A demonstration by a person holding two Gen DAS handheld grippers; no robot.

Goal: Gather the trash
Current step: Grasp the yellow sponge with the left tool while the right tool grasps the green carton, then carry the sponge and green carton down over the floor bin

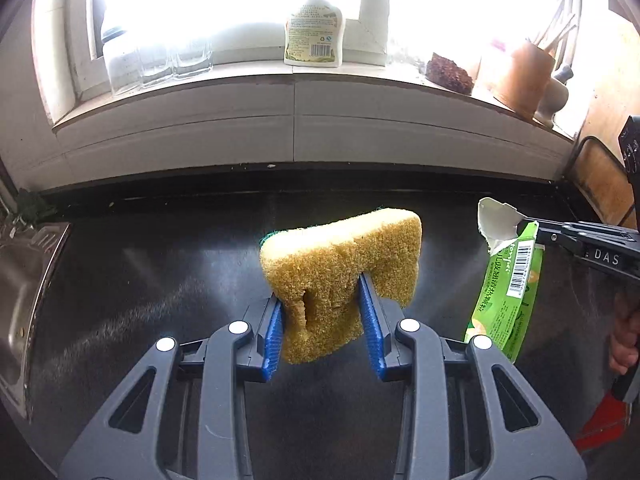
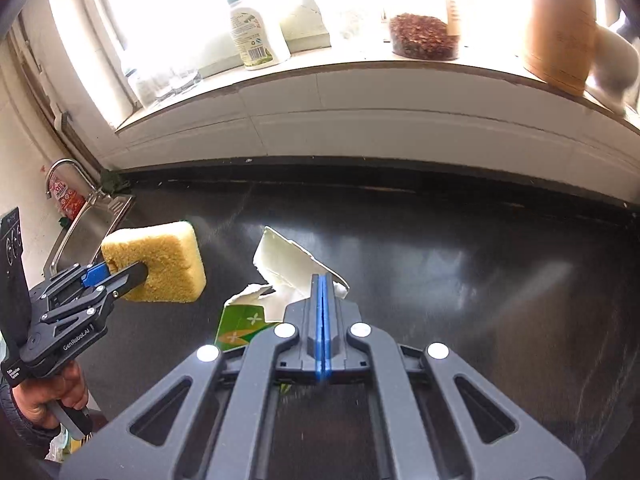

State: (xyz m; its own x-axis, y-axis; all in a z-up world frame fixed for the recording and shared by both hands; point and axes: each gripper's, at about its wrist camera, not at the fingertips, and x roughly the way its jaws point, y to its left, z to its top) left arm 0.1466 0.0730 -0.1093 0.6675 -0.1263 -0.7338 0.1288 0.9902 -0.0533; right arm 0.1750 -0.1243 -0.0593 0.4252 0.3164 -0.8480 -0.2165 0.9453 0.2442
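We hold both pieces lifted off the counter [image 1: 160, 280] for disposal: left tongs [image 1: 324, 312] clamped on the sponge [image 1: 340, 256], right tongs [image 2: 322, 304] pinching the torn green wrapper [image 1: 504, 288].

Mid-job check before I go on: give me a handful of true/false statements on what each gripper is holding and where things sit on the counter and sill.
1. The left gripper is clamped on the yellow sponge with a green scrub backing. True.
2. The right gripper is open and holds nothing. False: its blue pads are pressed together on the torn green and white snack wrapper.
3. The sponge rests on the black countertop. False: it is held up above it.
4. A white detergent bottle stands on the window sill. True.
5. The steel sink lies on the right end of the counter. False: it is on the left end.
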